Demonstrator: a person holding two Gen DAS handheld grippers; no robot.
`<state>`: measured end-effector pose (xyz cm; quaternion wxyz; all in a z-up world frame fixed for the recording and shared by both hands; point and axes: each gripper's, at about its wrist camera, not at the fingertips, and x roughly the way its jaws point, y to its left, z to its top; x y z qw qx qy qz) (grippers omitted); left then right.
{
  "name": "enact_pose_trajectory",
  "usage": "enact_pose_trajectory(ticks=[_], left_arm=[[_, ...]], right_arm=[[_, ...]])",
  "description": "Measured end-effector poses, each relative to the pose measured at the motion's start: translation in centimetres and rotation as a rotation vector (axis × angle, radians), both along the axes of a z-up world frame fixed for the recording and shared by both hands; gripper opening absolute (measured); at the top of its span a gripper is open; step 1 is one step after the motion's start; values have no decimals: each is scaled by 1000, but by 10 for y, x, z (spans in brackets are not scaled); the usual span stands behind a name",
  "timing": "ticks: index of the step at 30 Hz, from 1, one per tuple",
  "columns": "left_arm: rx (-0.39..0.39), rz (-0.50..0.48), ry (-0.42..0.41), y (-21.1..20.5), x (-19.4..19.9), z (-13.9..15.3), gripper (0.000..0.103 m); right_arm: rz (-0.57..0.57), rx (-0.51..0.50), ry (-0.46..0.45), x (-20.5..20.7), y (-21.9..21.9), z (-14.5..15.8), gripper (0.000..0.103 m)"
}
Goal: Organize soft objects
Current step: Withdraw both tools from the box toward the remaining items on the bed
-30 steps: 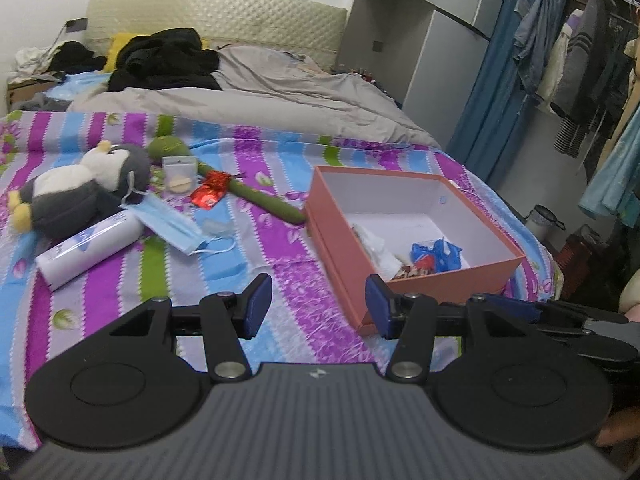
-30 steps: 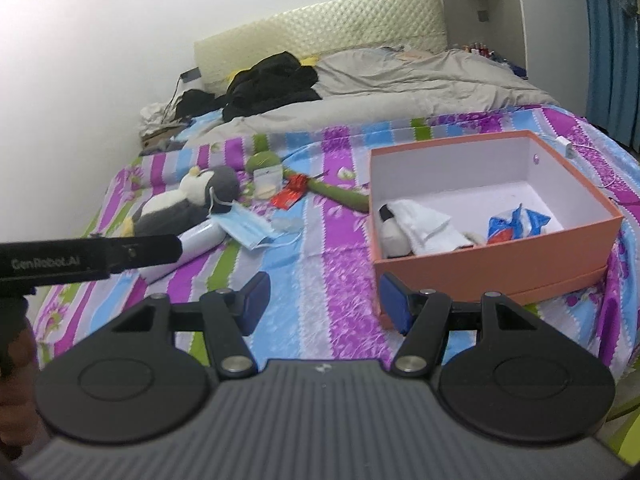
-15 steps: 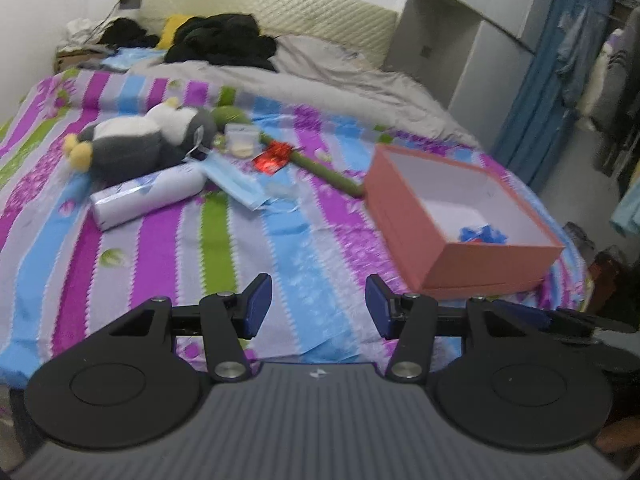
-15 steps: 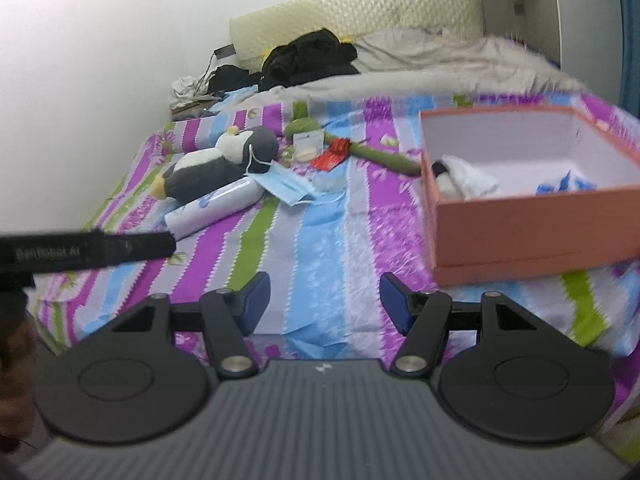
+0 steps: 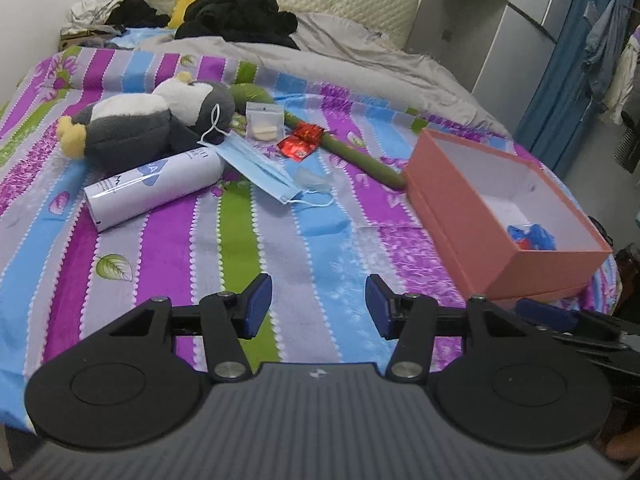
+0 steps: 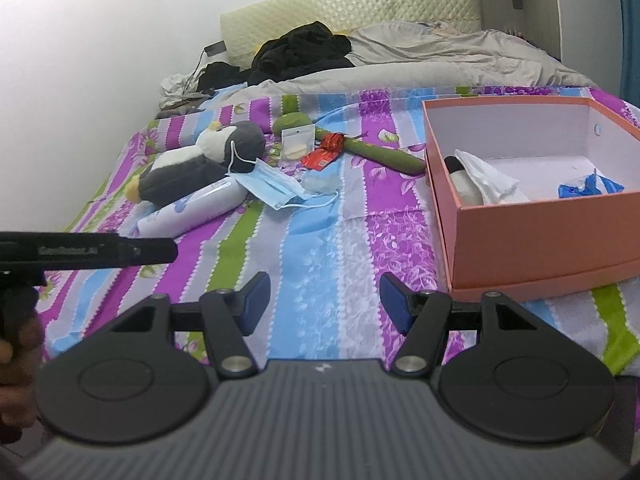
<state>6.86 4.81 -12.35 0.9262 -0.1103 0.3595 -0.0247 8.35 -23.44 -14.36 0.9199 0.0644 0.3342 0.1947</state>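
On the striped bedspread lie a grey and white plush penguin (image 5: 152,124) (image 6: 200,164), a blue face mask (image 5: 260,168) (image 6: 276,186), a white cylinder pack (image 5: 154,184) (image 6: 192,210), a long green plush (image 5: 352,152) (image 6: 384,154), a small clear bag (image 5: 264,124) and a red wrapper (image 5: 300,142). An open pink box (image 5: 480,224) (image 6: 540,236) at the right holds a white cloth (image 6: 488,178) and a blue packet (image 6: 588,186). My left gripper (image 5: 318,306) and right gripper (image 6: 324,304) hang open and empty over the bed's near part.
A grey duvet (image 5: 320,52) and black clothes (image 5: 236,16) cover the bed's far half by the padded headboard (image 6: 348,4). A wardrobe (image 5: 480,28) and hanging clothes (image 5: 608,40) stand at the right. The left hand-held tool (image 6: 88,250) crosses the right wrist view.
Both grippers have sunk and drawn closer to the bedspread, the left one swinging leftward so the toys now sit nearer its centre. Jaws are unchanged.
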Motion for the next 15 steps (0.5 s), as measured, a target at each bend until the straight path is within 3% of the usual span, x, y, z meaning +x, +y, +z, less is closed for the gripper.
enact_pose_trajectory(ticks=[15], left_arm=[[-60, 81, 36, 45, 85, -51, 58]], right_arm=[[26, -34, 10, 64, 30, -33, 63]])
